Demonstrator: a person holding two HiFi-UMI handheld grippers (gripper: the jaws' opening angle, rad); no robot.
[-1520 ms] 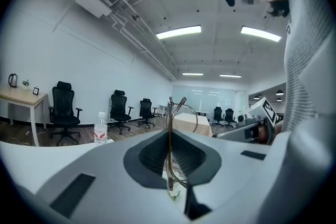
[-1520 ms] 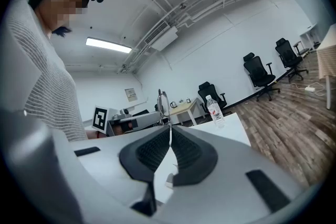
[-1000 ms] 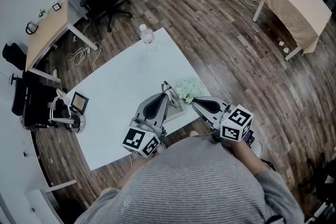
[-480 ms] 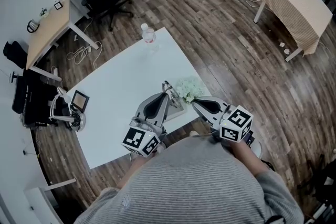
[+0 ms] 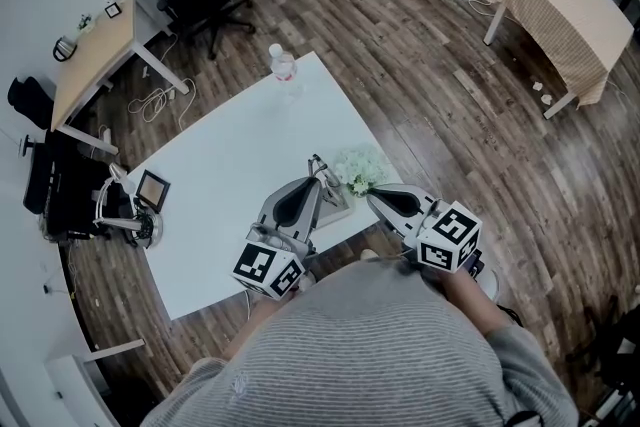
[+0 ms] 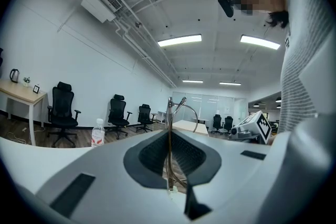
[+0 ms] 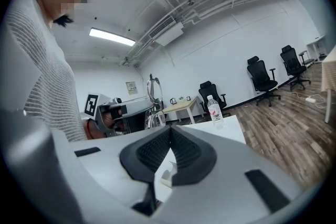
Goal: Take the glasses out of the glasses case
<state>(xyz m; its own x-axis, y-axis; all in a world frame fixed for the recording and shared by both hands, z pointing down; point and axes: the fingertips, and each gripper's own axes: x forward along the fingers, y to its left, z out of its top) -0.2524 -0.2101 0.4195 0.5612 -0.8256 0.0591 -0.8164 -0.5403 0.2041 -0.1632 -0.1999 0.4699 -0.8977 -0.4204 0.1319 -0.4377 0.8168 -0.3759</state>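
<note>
The white table (image 5: 230,175) lies under both of your claws, and you work at its near edge. Going by how things sit, you are in the lift-out step: the glasses are already gripped and raised, so what is left is to carry them clear and set them down.

Your left claw (image 5: 318,175) is pinched all the way down, and its 2 pads meet on the thin wire frame. Your right claw (image 5: 371,199) is just beside it and pointing the same way. Its pads are together at the tips and nothing is caught between them.

Just past the right claw's tip lies a pale green, flowery bundle (image 5: 360,170). Below the left claw's tip and between the 2 claws sits a small greyish shape that I take for the case (image 5: 337,203), though it is too small to be sure of it or of its lid.

The glasses (image 6: 169,113) stand upright out of the left claw, with 1 curved arm arching off to the side.

For the next move I would lift straight and slowly. The hold is on thin wire, so the frame could twist or slip. Use the right claw to steady the case only if it starts to drag.
</note>
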